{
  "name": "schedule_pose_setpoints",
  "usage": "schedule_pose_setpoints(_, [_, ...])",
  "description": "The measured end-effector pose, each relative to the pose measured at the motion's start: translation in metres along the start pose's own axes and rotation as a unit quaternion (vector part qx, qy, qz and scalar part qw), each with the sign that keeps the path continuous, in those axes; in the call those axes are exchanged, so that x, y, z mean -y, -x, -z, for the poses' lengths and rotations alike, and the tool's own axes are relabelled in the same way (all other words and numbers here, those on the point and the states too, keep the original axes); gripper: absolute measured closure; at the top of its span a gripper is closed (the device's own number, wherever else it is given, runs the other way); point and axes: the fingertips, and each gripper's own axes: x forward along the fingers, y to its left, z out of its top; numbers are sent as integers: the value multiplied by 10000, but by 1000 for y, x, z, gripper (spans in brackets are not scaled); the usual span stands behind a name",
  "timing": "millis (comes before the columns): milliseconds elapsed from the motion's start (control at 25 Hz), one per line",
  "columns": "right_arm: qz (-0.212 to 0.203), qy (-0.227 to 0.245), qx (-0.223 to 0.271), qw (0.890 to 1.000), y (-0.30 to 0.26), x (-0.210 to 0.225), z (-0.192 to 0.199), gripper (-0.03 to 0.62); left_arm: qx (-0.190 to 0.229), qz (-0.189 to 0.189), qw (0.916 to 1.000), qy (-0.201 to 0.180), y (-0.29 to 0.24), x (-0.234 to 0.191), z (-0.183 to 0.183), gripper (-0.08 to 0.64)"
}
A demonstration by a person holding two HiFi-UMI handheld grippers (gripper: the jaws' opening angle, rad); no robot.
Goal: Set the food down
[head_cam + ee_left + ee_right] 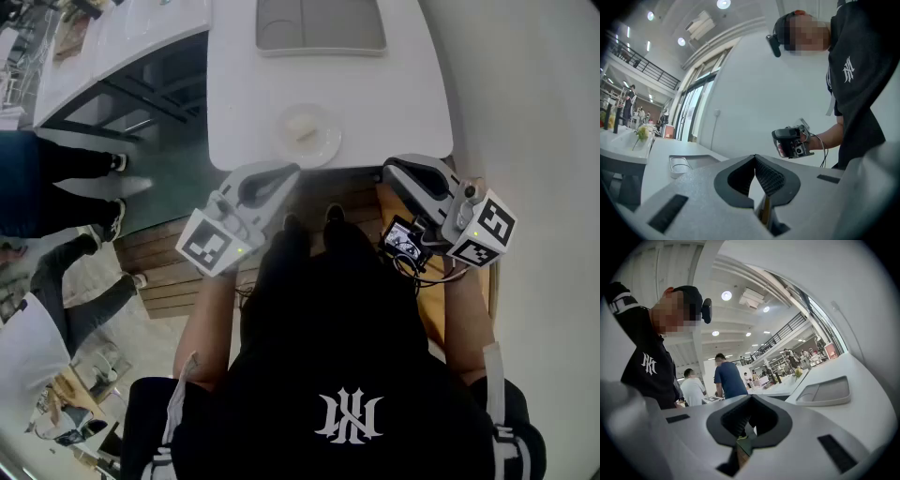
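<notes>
A pale, oblong piece of food (302,129) lay at the centre of a round white plate (325,150), which sat near the front edge of the white desk (403,94).

left tongs (289,172): jaws pressed together, nothing between them, tips aimed toward 1 o'clock | right tongs (387,171): jaws pressed together, empty, tips aimed toward 11 o'clock | left forearm (214,314): bare, extended forward toward 12 o'clock | right forearm (466,319): bare, extended forward likewise | tong tips level, apart, converging
</notes>
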Motion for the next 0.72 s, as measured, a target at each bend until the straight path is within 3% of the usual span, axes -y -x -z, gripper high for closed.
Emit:
schedule_pose_setpoints(200, [54,65,-54,9999,-8,-5,1,589,188,72,9997,106,10,-5,-8,554])
schedule_pose_setpoints(440, [207,69,-109,9997,-12,-8,1,588,13,140,9998,156,14,-4,-3,554])
schedule_pose_setpoints(720, [560,-476,-408,9965,-37,5,41,585,-183,-7,9988,462,39,-31,34,552])
